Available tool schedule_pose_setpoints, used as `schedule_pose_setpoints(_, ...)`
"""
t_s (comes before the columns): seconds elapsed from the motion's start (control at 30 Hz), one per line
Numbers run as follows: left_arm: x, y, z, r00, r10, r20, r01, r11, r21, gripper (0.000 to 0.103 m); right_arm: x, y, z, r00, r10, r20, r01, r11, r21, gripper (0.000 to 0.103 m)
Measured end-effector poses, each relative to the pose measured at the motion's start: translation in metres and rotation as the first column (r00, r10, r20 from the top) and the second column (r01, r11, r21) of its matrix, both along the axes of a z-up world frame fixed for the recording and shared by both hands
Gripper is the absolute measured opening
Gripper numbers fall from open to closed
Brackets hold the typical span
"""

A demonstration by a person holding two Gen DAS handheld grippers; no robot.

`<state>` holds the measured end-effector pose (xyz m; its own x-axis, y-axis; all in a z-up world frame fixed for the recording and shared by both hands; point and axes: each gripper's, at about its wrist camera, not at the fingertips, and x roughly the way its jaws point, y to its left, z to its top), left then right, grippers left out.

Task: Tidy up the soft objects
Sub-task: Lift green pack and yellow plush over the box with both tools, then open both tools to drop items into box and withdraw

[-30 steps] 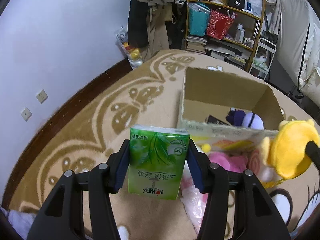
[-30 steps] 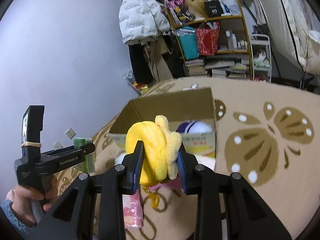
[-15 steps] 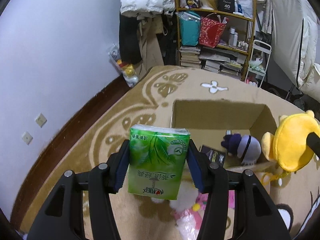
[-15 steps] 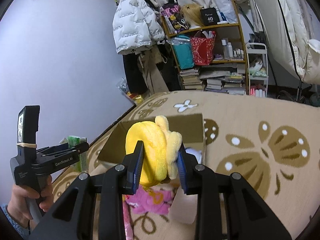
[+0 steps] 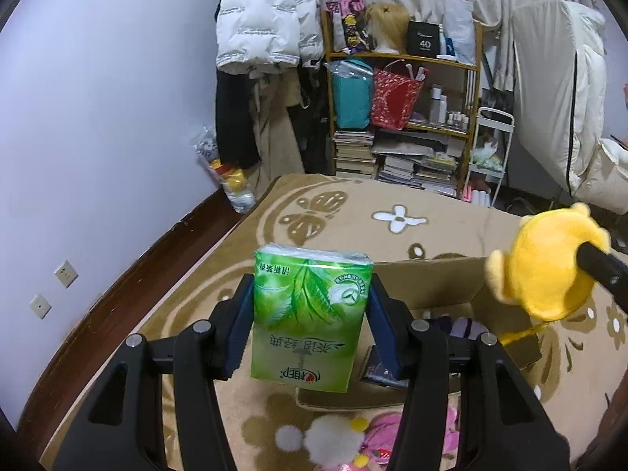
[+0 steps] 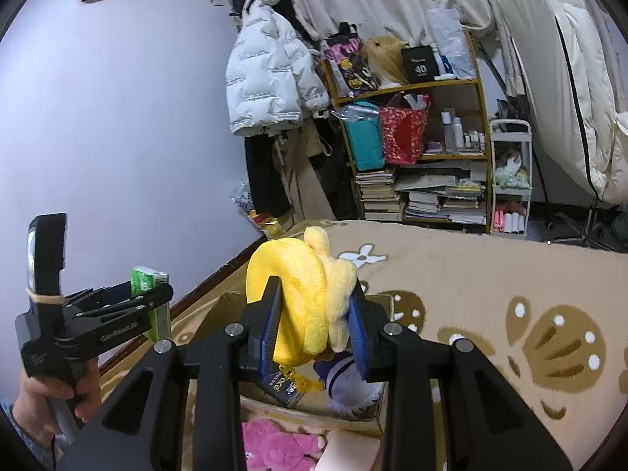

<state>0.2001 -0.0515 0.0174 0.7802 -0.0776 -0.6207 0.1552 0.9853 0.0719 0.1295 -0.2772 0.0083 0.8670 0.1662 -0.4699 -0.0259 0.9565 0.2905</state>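
My left gripper (image 5: 310,324) is shut on a green tissue pack (image 5: 308,318), held upright above the near edge of an open cardboard box (image 5: 439,282) on the rug. My right gripper (image 6: 314,324) is shut on a yellow plush toy (image 6: 302,294) over the same box (image 6: 376,418). The plush (image 5: 543,265) shows at the right of the left wrist view; the tissue pack (image 6: 151,294) and the left gripper (image 6: 157,302) show at the left of the right wrist view. A purple and white plush (image 6: 345,376) and a dark booklet (image 5: 378,369) lie inside the box.
A pink plush (image 6: 274,445) and white pompoms (image 5: 325,439) lie on the patterned rug (image 6: 510,286) in front of the box. A cluttered bookshelf (image 5: 404,117), hanging coats (image 5: 259,39) and a white trolley (image 5: 488,149) line the far wall. A person's hand (image 6: 47,396) grips the left tool.
Both grippers rose and moved forward over the box with their loads still held. The box now sits lower in both views and more of the far wall shows.
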Motion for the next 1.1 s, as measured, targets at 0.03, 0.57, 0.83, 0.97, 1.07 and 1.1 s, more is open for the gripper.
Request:
schedule_pose_setpoints(0.03, 0.0, -0.002, -0.002, 1.0, -0.01, 0.005, 0.01, 1.0, -0.004, 0.053, 0.001, -0.001, -0.003, 1.0, 0.0, -0.005, 0.0, 1.0, 0.005, 0.034)
schedule_pose_setpoints(0.57, 0.015, -0.028, -0.05, 0.993, -0.062, -0.096, 0.067, 0.997, 0.044, 0.055, 0.02, 0.005, -0.064, 0.989, 0.044, -0.144, -0.042, 0.999, 0.017, 0.035)
schedule_pose_setpoints(0.83, 0.013, -0.03, -0.057, 0.99, -0.074, -0.116, 0.08, 0.996, 0.042, 0.069, 0.017, 0.001, -0.069, 0.985, 0.028, -0.168, -0.027, 1.0, 0.007, 0.043)
schedule_pose_setpoints(0.97, 0.008, -0.027, -0.054, 0.991, -0.058, -0.12, 0.064, 0.997, 0.043, 0.089, 0.014, -0.005, -0.067, 0.983, 0.03, -0.179, -0.025, 0.999, 0.03, 0.051)
schedule_pose_setpoints(1.07, 0.003, -0.024, -0.05, 0.992, -0.05, -0.12, 0.053, 0.998, 0.028, 0.096, 0.008, -0.008, -0.066, 0.982, 0.025, -0.186, -0.019, 0.999, 0.034, 0.068)
schedule_pose_setpoints(1.1, 0.001, -0.023, -0.048, 0.992, -0.046, -0.117, 0.049, 0.999, 0.023, 0.098, 0.005, -0.008, -0.065, 0.983, 0.025, -0.184, -0.019, 0.999, 0.038, 0.071)
